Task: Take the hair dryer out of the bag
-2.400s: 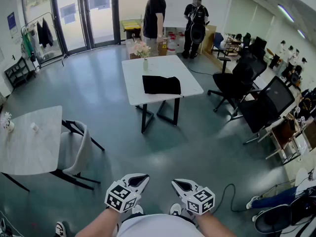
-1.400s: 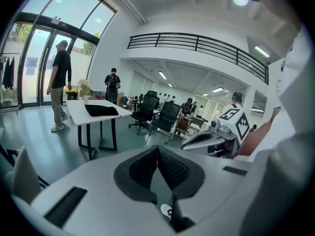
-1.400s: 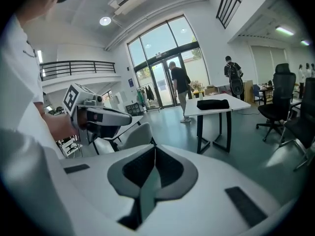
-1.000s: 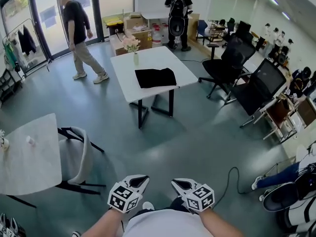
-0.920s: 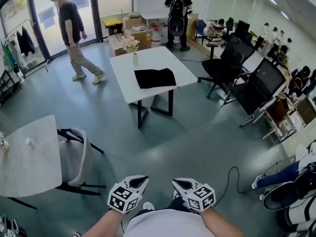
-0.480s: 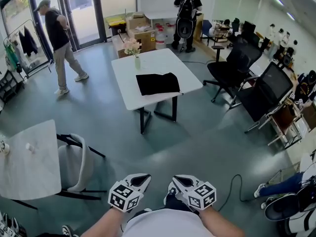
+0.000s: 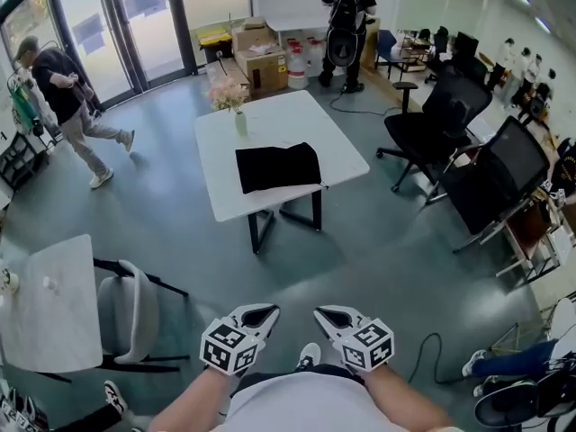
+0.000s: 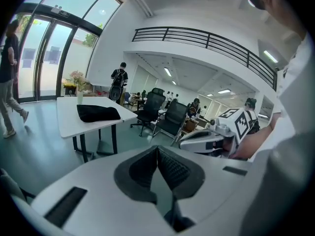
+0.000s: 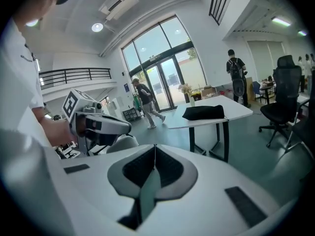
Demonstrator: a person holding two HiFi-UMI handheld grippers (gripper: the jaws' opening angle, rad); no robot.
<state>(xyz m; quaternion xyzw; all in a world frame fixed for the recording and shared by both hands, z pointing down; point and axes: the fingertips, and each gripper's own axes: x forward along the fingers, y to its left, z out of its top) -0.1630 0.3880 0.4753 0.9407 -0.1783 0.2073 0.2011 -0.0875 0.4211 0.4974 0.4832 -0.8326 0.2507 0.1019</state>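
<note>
Far L: person (image 7: 67,106) is walking by the glass doors (image 7: 135,25). Low L: grey chair (image 7: 126,309) is standing just beside a small white table (image 7: 45,322).

L gripper (image 7: 268,311) is hovering low in head view over the grey floor (image 7: 180,223). Jaws are sitting fully together, nothing between them. L gripper view is showing the ribbed pads meeting at the tips.

Centre: big white table (image 7: 342,151) is standing well apart from both grippers. Black bag (image 7: 277,166) is lying flat on it, toward the near edge, untouched. Hair dryer isn't showing in any view; can't tell if it's inside the bag. Vase w/ pink flowers (image 7: 236,106) is standing upright on the table's far L part, apart from the bag. Cardboard boxes (image 7: 261,61) are sitting on the floor behind the table.

R gripper (image 7: 322,313) is hovering level w/ the L one, near it, not touching. Jaws are likewise closed on nothing, per R gripper view.

Far centre-R: person w/ backpack (image 7: 346,12) is standing, back to camera. R side: black office chairs (image 7: 441,120) and a monitor (image 7: 517,165) are lining the desks. A cable (image 7: 423,349) is trailing on the floor, low R.
</note>
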